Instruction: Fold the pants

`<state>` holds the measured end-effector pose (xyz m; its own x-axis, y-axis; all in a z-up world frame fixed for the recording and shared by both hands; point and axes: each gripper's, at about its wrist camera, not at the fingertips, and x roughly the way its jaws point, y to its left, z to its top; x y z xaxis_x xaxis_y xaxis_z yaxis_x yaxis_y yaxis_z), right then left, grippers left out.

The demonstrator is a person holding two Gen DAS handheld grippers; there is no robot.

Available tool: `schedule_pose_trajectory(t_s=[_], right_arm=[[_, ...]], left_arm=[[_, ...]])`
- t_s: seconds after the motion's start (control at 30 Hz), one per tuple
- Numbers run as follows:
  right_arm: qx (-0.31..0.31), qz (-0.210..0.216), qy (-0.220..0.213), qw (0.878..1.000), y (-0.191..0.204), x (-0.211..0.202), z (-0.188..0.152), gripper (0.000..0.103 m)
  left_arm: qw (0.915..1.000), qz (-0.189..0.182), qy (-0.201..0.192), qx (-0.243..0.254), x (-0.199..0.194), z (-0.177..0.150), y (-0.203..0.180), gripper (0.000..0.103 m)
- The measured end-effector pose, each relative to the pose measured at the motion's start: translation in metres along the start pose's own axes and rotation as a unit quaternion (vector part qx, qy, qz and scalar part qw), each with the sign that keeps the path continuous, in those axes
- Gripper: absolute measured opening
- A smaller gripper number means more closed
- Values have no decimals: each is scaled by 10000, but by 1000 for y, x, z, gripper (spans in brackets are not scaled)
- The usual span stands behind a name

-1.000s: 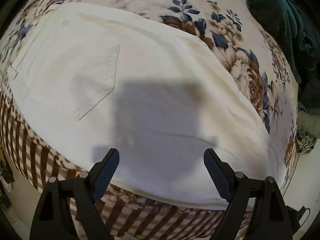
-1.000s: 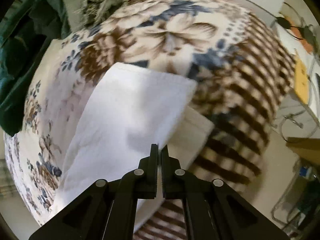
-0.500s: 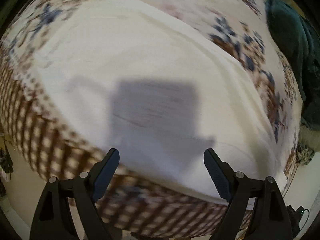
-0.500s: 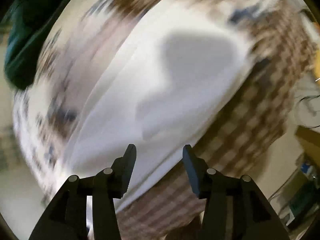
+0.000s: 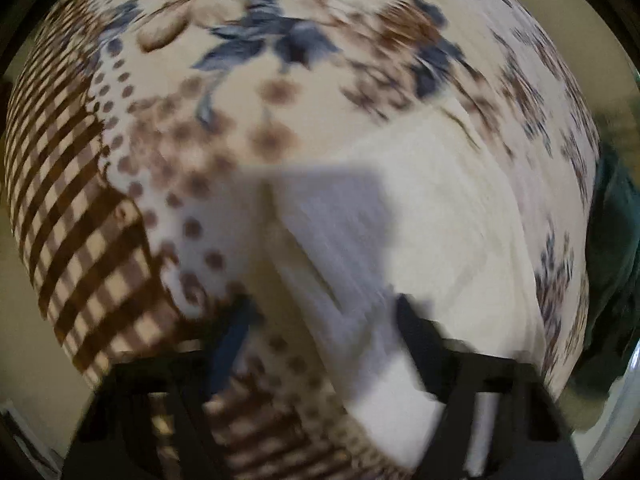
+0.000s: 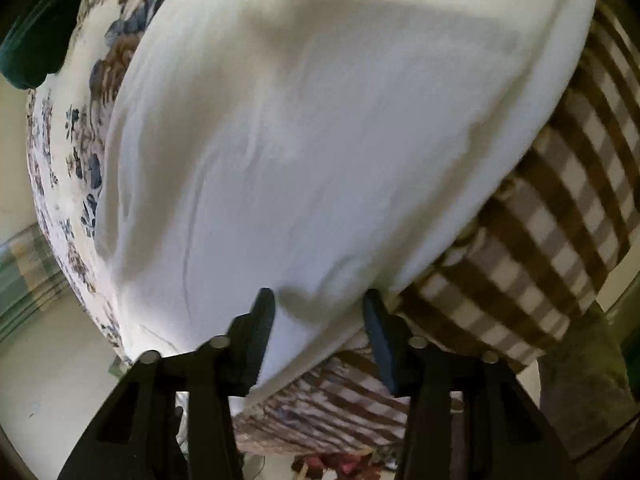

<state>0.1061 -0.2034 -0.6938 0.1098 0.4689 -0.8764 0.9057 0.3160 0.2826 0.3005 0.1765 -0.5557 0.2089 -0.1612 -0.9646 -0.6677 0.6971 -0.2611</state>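
Both pairs of jaws are closing with white cloth between them, though neither yet clamps it: the left gripper (image 5: 320, 332) straddles a corner of the white pants (image 5: 448, 216), the right gripper (image 6: 318, 320) their near edge (image 6: 320, 140). Placed so (my guess), they can lift that end for the next fold. The soft, faintly creased pants lie flat on a plush floral-and-checked blanket (image 5: 92, 216).

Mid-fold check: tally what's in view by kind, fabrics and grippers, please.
White pants: 1
Patterned blanket, floral and brown check: 1
Dark green cloth at the edge: 1
Grippers: 2, left gripper and right gripper, both closing with the pants' edge between the jaws
Total: 5
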Motion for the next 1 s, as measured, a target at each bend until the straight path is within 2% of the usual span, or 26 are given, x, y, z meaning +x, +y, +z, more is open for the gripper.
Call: schedule_pose_trajectory(t_s=[0.03, 0.07, 0.1, 0.17, 0.3, 0.33, 0.43, 0.57, 0.7, 0.77, 0.8, 0.83, 0.87, 0.9, 0.93, 1.0], right_arm=[[-62, -116, -107, 9999, 3, 0, -4, 21], [-78, -153, -177, 9997, 5, 0, -8, 15], [-106, -209, -236, 9994, 9, 1, -10, 13], [-207, -329, -397, 9985, 19, 0, -18, 8], [-449, -449, -635, 9960, 34, -8, -38, 7], [-495, -451, -649, 9956, 45, -7, -42, 7], [-583, -440, -607, 9955, 44, -13, -56, 7], [-741, -461, -503, 9949, 48, -14, -56, 7], [-856, -608, -276, 9941, 47, 4, -46, 7], [-791, -558, -62, 9953, 36, 5, -42, 17], [-759, -482, 28, 9959, 34, 4, -39, 19], [-762, -432, 76, 9961, 30, -1, -36, 27], [-785, -449, 47, 9959, 27, -7, -33, 44], [-809, -423, -7, 9958, 23, -14, -31, 52], [-828, -333, -114, 9959, 15, -28, -26, 59], [-819, -374, -274, 9956, 4, -45, -17, 60]], left_arm=[[9999, -53, -14, -98, 3, 4, 6, 39], [9997, -160, -18, -166, 5, 7, 9, 38], [9994, -256, -40, -214, 6, 9, 12, 28], [9993, -329, -97, -179, 6, 11, 10, 24], [9981, -507, -351, -51, -10, 10, 5, 15], [9976, -569, -403, -46, -12, 11, 5, 14], [9960, -727, -513, -38, -23, 17, 3, 14], [9946, -814, -629, 102, -29, 35, -3, 13], [9976, -580, -333, 188, -7, 41, -2, 14], [9986, -504, -106, 125, -4, 40, 2, 18], [9988, -485, -67, 98, -8, 37, 3, 24], [9993, -356, -48, 129, -14, 33, 2, 29], [9996, -154, -66, 227, -20, 28, -2, 33], [9992, 17, -90, 386, -27, 22, -8, 43], [9984, 129, -99, 533, -31, 16, -15, 64], [9950, 437, -123, 888, -38, 0, -32, 88]])
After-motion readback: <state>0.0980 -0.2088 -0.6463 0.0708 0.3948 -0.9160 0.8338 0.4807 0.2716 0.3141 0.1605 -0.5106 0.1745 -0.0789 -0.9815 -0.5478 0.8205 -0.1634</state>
